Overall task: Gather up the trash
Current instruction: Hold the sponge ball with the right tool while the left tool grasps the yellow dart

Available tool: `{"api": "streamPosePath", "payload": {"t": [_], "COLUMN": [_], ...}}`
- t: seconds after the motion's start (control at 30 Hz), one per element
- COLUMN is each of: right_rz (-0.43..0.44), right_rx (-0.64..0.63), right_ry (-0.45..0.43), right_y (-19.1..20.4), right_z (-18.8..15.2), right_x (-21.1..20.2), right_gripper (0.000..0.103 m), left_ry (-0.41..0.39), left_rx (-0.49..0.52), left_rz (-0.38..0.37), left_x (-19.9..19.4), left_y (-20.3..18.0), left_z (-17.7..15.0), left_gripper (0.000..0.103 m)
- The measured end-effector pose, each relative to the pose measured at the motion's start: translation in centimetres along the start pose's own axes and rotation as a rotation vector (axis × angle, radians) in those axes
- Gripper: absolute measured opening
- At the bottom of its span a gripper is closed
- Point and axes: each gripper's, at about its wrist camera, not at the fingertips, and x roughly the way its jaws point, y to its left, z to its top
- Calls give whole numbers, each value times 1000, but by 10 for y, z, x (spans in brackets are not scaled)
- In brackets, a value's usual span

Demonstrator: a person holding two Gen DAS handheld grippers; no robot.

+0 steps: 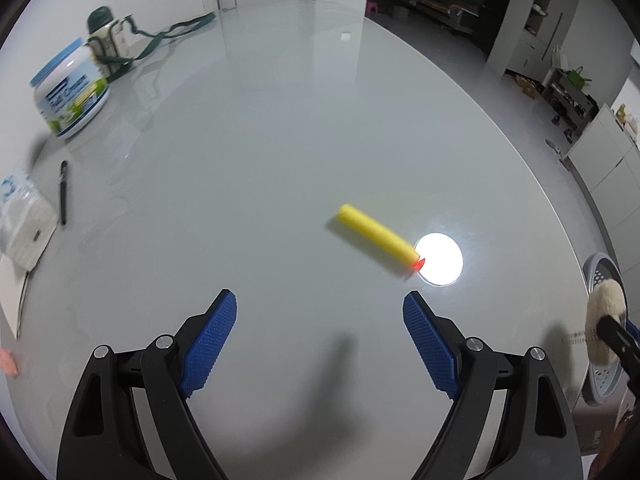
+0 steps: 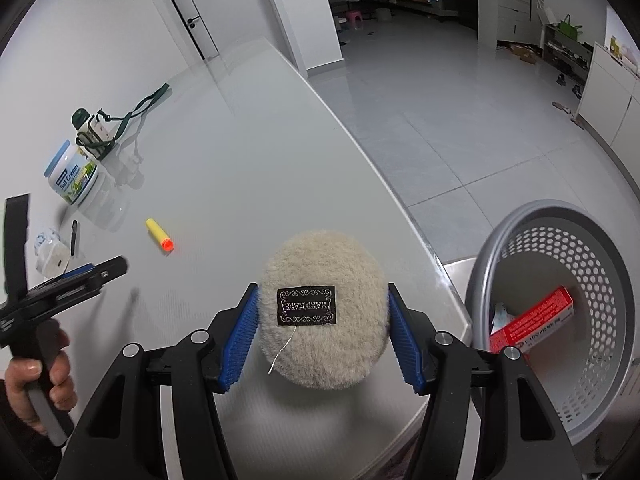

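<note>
The right hand-held gripper point(image 2: 322, 334) is clenched on a round, fluffy beige wool pad point(image 2: 320, 312) bearing a black rectangular label, held above the glossy white worktop point(image 2: 240, 152). A grey perforated plastic basket point(image 2: 592, 280) sits at three o'clock of the pad. The left hand-held gripper point(image 1: 320, 344) hangs released, a yellow foam dart with orange tip point(image 1: 378, 236) lying at one o'clock beyond its jaws.

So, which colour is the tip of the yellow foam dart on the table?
Orange-red tip on the foam dart, clearest in the right wrist view.

Glossy white surface point(image 1: 280, 120). On it: foam dart point(image 1: 378, 236) mid, tub point(image 1: 70, 92), bottle point(image 1: 102, 36), pen point(image 1: 63, 192), tissue pack point(image 1: 24, 216) left.
</note>
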Motion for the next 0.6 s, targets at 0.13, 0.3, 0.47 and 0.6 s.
{"api": "streamPosePath", "payload": {"t": [0.13, 0.3, 0.47, 0.6], "right_rz": [3, 17, 28, 32], "right_rx": [7, 15, 25, 33], "right_ry": [-6, -15, -16, -13], "right_y": [-1, 1, -4, -7], "right_z": [-2, -3, -6, -6], "right_x": [-4, -8, -11, -11], "right_gripper": [59, 59, 59, 59], "left_ry": [3, -4, -12, -14], "left_rx": [2, 16, 85, 127], "left_rz": [-11, -9, -49, -55], "left_x": [12, 22, 24, 27], "left_y": [-12, -23, -27, -22], "left_z": [9, 18, 22, 28], "left_gripper": [84, 84, 84, 85]}}
